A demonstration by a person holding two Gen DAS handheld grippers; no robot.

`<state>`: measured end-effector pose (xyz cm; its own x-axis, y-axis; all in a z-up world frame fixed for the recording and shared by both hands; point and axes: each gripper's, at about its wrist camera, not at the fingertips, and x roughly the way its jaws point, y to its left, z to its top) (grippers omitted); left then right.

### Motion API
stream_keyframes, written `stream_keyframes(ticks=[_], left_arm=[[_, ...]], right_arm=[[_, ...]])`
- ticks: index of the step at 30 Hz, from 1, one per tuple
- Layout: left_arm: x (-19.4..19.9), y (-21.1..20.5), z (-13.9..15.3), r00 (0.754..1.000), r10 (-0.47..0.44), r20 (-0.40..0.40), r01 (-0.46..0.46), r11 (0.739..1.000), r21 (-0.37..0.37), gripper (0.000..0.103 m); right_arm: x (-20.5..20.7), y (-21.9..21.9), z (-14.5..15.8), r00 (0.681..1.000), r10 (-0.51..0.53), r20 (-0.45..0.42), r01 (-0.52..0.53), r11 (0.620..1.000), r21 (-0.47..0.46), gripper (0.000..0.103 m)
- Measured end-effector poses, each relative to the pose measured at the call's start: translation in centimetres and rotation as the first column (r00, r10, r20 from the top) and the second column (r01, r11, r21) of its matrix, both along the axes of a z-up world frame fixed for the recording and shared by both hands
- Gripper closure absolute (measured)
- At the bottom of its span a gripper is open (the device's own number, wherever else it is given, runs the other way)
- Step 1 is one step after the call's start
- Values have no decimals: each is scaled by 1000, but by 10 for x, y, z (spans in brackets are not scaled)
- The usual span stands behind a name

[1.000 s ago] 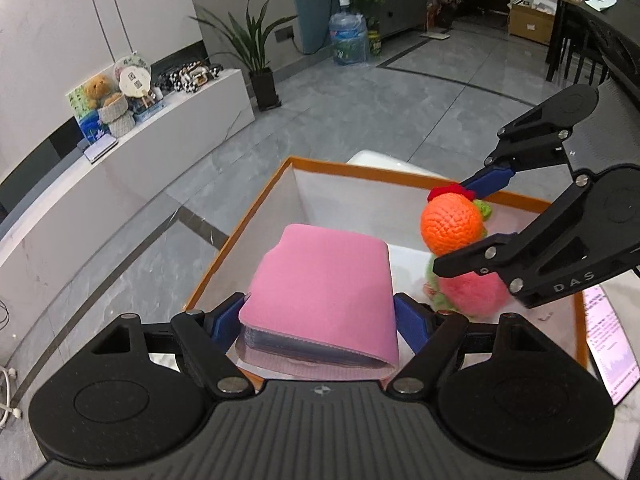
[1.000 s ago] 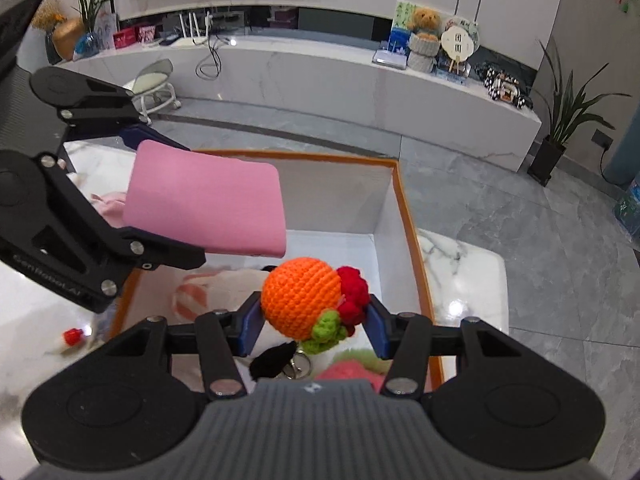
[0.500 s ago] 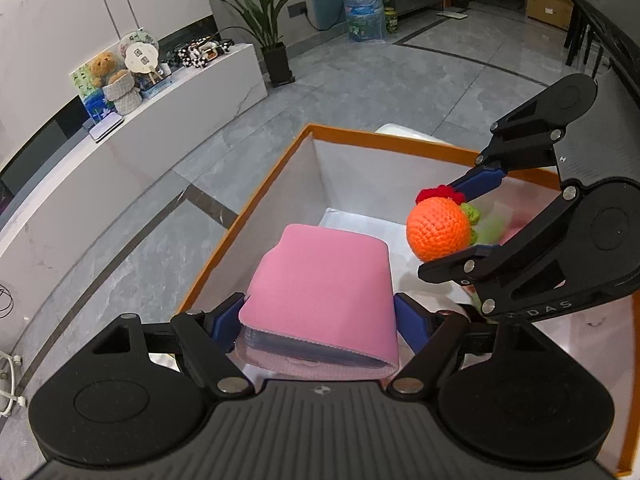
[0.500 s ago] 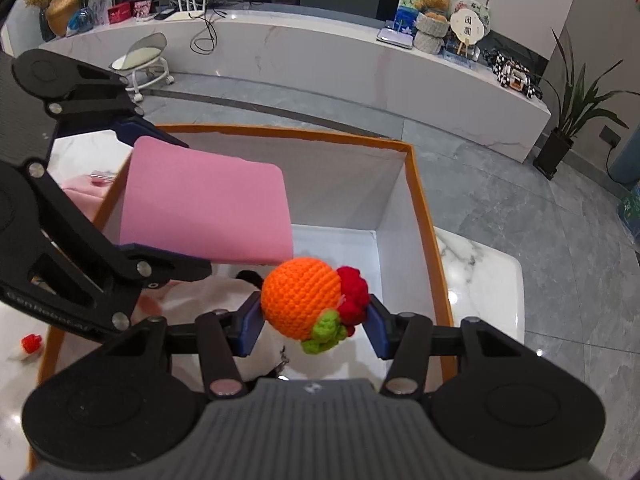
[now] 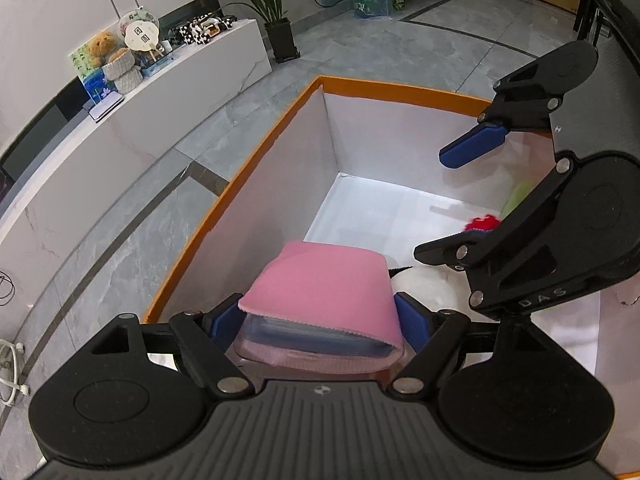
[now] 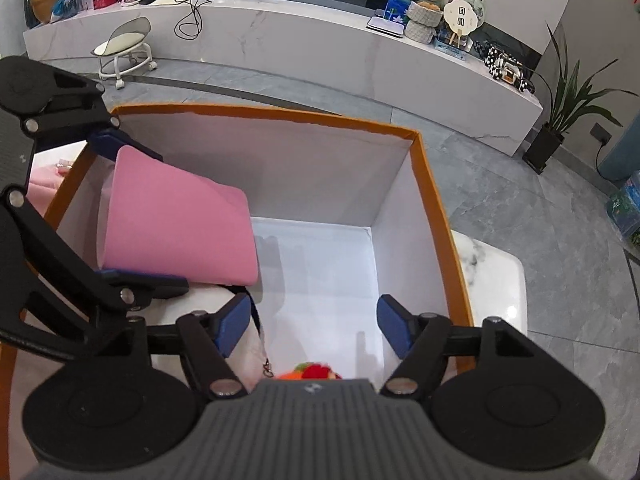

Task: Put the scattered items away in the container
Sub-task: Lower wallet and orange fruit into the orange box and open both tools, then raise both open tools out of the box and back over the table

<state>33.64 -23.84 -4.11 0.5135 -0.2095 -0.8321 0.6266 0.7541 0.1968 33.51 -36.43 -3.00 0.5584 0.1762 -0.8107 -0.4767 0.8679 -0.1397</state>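
Observation:
The orange-rimmed white box (image 5: 256, 168) fills both views, and both grippers hang over its inside. My left gripper (image 5: 318, 316) is shut on a pink pouch (image 5: 324, 280) with a clear pack inside, held above the box's left side; from the right wrist the pink pouch (image 6: 176, 220) shows in the left gripper (image 6: 140, 212). My right gripper (image 6: 314, 320) has its jaws opening, with nothing between the blue pads. The orange crochet toy (image 6: 308, 372) lies below it in the box (image 6: 432, 200), mostly hidden by the gripper body. Only its red tuft (image 5: 484, 224) shows beside the right gripper (image 5: 440, 202).
A white plush (image 5: 424, 288), something green (image 5: 516, 196) and a strap with a clasp (image 6: 260, 340) lie in the box. The box stands on a marble table (image 6: 488, 272); a pink cloth (image 6: 40, 188) lies left of it. Grey floor, a white bench and plants lie beyond.
The right jaws have spread and the orange toy has dropped out of them into the box. Both grippers have sunk lower over the box; the left still grips the pink pouch.

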Motion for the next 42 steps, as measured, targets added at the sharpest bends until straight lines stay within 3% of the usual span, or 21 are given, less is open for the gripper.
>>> stream_keyframes(ticks=[8, 16, 28, 42], left_arm=[[-3, -1, 4, 1000, -12, 7, 12, 1000, -2, 9], [1, 7, 24, 998, 30, 51, -26, 997, -74, 6], [-3, 6, 33, 998, 19, 54, -16, 998, -54, 6], [-23, 24, 79, 993, 34, 113, -25, 997, -79, 6]], right_arm=[[-2, -3, -2, 1000, -8, -21, 8, 1000, 8, 31], [-5, -7, 2, 999, -23, -29, 24, 999, 27, 32], [-8, -1, 9, 1000, -15, -25, 16, 1000, 21, 32], [-29, -1, 56, 999, -24, 34, 23, 1000, 18, 32]])
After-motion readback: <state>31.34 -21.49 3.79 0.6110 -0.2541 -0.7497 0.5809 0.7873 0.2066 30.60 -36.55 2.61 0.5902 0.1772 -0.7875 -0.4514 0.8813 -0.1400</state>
